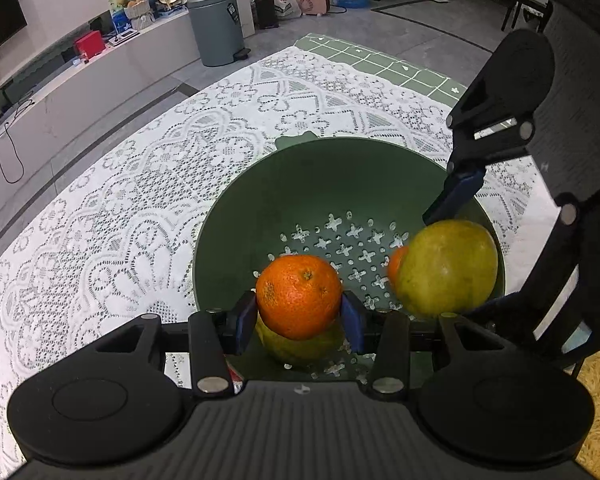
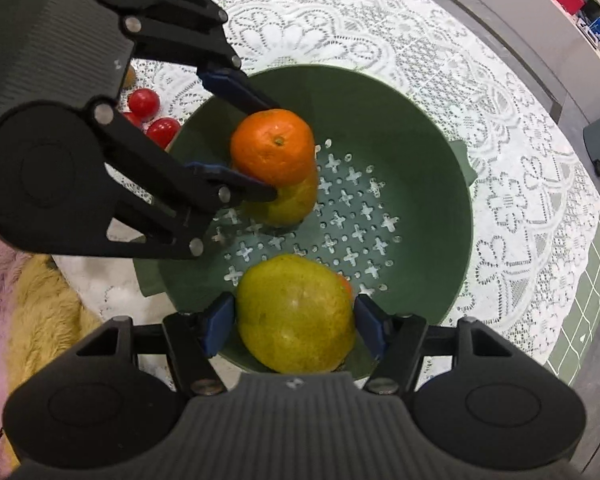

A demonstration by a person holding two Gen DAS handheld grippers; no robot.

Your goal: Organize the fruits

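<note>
A green perforated bowl point(image 1: 320, 176) point(image 2: 400, 120) stands on the lace tablecloth. My left gripper point(image 1: 299, 316) point(image 2: 264, 148) is shut on an orange point(image 1: 299, 296) point(image 2: 274, 146) and holds it over the bowl, just above a yellow-green fruit point(image 1: 300, 346) point(image 2: 296, 202) that lies inside. My right gripper point(image 2: 296, 324) point(image 1: 460, 256) is shut on a large green-yellow fruit point(image 2: 296, 316) point(image 1: 448, 266) over the bowl's near side, pointing down. An orange patch point(image 2: 345, 284) shows behind that fruit; I cannot tell what it is.
Red tomatoes point(image 2: 144, 102) lie on the lace cloth point(image 1: 140, 200) outside the bowl's rim. A yellow and pink furry cover point(image 2: 44, 320) is beside the table. A grey bin point(image 1: 216, 26) and a low white cabinet point(image 1: 80, 92) stand beyond the table edge.
</note>
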